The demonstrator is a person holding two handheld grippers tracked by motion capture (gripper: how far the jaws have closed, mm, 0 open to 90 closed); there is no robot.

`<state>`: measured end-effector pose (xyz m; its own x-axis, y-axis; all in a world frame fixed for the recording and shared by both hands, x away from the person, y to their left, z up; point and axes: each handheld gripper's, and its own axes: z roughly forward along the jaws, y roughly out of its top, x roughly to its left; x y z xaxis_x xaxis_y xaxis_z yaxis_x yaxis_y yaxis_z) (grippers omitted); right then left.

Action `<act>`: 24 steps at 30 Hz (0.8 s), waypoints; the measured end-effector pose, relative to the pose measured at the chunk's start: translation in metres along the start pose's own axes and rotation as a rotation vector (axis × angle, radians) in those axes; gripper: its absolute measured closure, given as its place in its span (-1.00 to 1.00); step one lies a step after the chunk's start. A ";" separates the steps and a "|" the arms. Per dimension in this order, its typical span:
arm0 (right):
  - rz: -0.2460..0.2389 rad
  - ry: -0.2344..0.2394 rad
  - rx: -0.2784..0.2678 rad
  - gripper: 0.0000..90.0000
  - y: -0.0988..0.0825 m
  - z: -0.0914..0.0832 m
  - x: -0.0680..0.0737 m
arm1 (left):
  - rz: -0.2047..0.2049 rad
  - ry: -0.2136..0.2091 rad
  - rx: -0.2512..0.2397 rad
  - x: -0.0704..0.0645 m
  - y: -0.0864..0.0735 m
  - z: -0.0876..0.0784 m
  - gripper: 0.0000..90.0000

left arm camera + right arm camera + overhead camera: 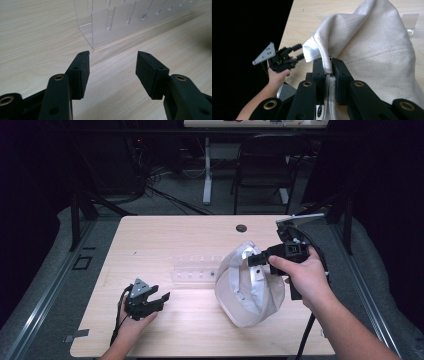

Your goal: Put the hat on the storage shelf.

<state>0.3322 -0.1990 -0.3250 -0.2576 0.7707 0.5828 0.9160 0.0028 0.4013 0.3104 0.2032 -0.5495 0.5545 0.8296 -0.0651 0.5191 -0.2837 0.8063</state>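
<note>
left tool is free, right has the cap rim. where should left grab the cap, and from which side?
Probably the cap's rim on its near-left side, opposite the right tool's pinch. The cap hangs open with that banded edge facing the left tool, and it is thin, doubled fabric that open jaws can straddle. Come in from the left, low across the table, jaws over the edge rather than against the rounded crown.

i'm looking down on a pale wooden table (165, 240) with a small dark round hole (241, 228) near its far edge. grey carpet floor (45, 285) spreads around it, with metal rails (35, 320) running along both sides. beyond the table stands a black chair (265, 165), beside a white desk leg (207, 170), and dark cables (165, 195) lie tangled on the floor. the edges of the room fall into deep shadow, while the tabletop is evenly lit.
</note>
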 end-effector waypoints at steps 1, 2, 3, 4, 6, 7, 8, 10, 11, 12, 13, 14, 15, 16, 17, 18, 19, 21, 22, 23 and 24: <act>-0.001 0.005 -0.012 0.81 0.003 -0.002 0.002 | -0.001 -0.003 0.003 -0.001 0.000 0.000 0.01; -0.001 0.005 -0.012 0.81 0.003 -0.002 0.002 | -0.001 -0.003 0.003 -0.001 0.000 0.000 0.01; 0.000 0.013 -0.024 0.81 0.005 -0.002 0.003 | 0.000 -0.004 0.005 -0.001 0.000 0.000 0.01; 0.001 0.015 -0.028 0.81 0.007 -0.002 0.005 | -0.001 -0.006 0.005 -0.001 0.000 0.001 0.01; -0.003 0.015 -0.029 0.81 0.009 -0.002 0.006 | -0.004 -0.011 0.004 -0.001 0.000 0.000 0.01; -0.003 0.018 -0.033 0.81 0.011 -0.002 0.007 | -0.005 -0.012 0.003 -0.001 0.001 0.000 0.01; -0.002 0.019 -0.036 0.81 0.012 -0.002 0.008 | -0.006 -0.013 0.004 -0.001 0.001 0.000 0.01; -0.001 0.014 -0.048 0.81 0.017 -0.002 0.009 | -0.011 -0.015 0.000 -0.001 0.001 0.000 0.00; -0.001 0.011 -0.052 0.81 0.019 -0.003 0.010 | -0.013 -0.018 0.000 -0.001 0.001 0.001 0.00; -0.001 0.011 -0.052 0.81 0.019 -0.003 0.010 | -0.016 -0.019 0.000 -0.001 0.001 0.001 0.00; 0.000 0.010 -0.058 0.81 0.022 -0.004 0.010 | -0.026 -0.021 0.001 -0.002 0.001 0.002 -0.01; 0.002 0.010 -0.061 0.81 0.023 -0.005 0.011 | -0.029 -0.025 0.005 -0.002 0.001 0.002 -0.03; 0.003 0.008 -0.068 0.81 0.025 -0.005 0.011 | -0.028 -0.027 0.006 -0.002 0.001 0.002 -0.04; 0.003 0.008 -0.068 0.81 0.025 -0.005 0.011 | -0.028 -0.027 0.006 -0.002 0.001 0.002 -0.05; 0.003 0.006 -0.076 0.81 0.028 -0.008 0.012 | -0.029 -0.027 -0.001 -0.002 0.001 0.003 -0.06; 0.003 0.006 -0.076 0.81 0.028 -0.008 0.012 | -0.032 -0.034 0.005 -0.002 0.002 0.002 -0.06; 0.004 0.002 -0.089 0.81 0.031 -0.011 0.013 | -0.035 -0.038 0.001 -0.002 0.002 0.002 -0.08; 0.010 0.002 -0.100 0.81 0.034 -0.013 0.014 | -0.016 -0.038 -0.002 -0.004 0.003 0.001 -0.07; 0.010 0.002 -0.100 0.81 0.034 -0.013 0.014 | -0.016 -0.038 -0.002 -0.004 0.003 0.001 -0.05; 0.014 0.003 -0.111 0.81 0.038 -0.014 0.014 | -0.003 -0.035 0.003 -0.005 0.003 0.000 -0.02; 0.014 0.003 -0.111 0.81 0.038 -0.014 0.014 | 0.008 -0.025 0.008 -0.005 0.003 0.001 -0.02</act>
<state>0.3586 -0.1977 -0.2918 -0.2456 0.7684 0.5909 0.8799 -0.0790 0.4685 0.3093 0.1976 -0.5472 0.5746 0.8152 -0.0729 0.5197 -0.2946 0.8019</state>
